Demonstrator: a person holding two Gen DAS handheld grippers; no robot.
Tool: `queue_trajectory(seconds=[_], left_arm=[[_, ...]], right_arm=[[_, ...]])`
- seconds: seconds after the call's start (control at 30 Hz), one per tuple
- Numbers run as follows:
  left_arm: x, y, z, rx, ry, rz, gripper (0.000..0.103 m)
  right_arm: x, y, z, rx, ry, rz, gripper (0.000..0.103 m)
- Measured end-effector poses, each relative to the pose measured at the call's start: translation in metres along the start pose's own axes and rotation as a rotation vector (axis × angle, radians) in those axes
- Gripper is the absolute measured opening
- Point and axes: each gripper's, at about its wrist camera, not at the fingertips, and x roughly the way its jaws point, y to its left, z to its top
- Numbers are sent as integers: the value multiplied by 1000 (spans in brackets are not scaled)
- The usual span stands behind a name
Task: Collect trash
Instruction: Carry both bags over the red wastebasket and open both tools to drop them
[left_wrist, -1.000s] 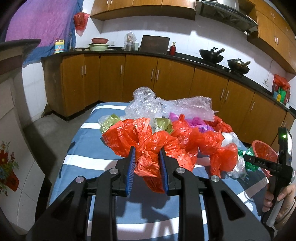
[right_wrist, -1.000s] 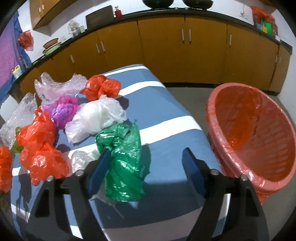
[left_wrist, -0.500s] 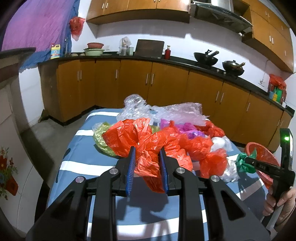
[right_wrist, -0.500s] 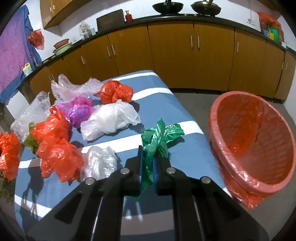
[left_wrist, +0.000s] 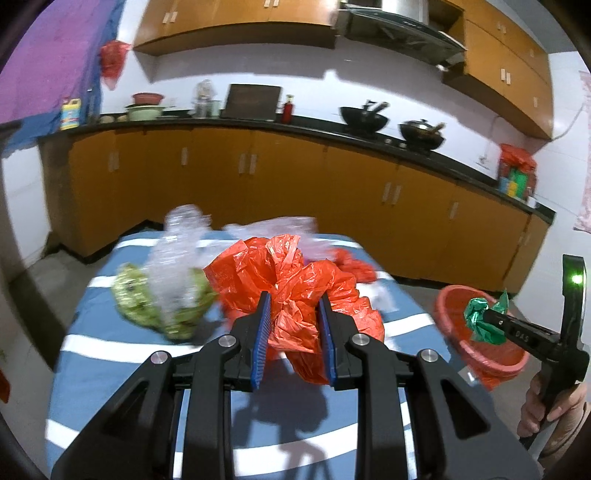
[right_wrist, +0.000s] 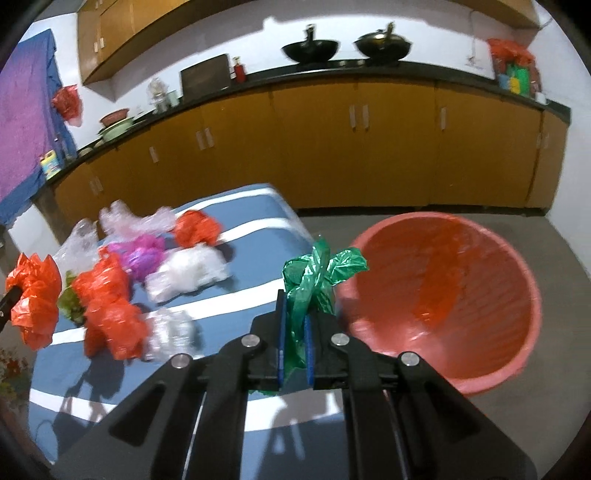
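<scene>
Since a second ago both grippers have lifted their loads off the blue striped table (right_wrist: 236, 221). The right gripper (right_wrist: 294, 325), whose jaws were closing then, is now clamped on the green bag (right_wrist: 317, 273), raised beside the red basket (right_wrist: 443, 295), which holds only its red liner. The left gripper (left_wrist: 293, 325) stays clamped on the red bag (left_wrist: 291, 291). Red, purple, white and clear bags (right_wrist: 184, 277) lie on the table.
</scene>
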Motion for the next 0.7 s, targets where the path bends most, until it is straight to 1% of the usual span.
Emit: queue_trajectory(seconds=[0.2,0.37,0.47,0.53,0.7], left_arm=[[24,-62,7,32,16,-129,25],[48,-123,9,86,36,-233,25],[61,-150,7,110,55,-285,25],[73,-170,4,134,72,-311,25],[105,-200,-3,163,123,-346,25]], right_arm=[[-8,-57,9,47,-22,-97,10],[-8,-93,12,68,-36,-140,10],[-6,-108,15,70,-41,-156,10],[-5,-117,16,68,-44,-163,10],[3,-134,19,83,-41,-173,10]])
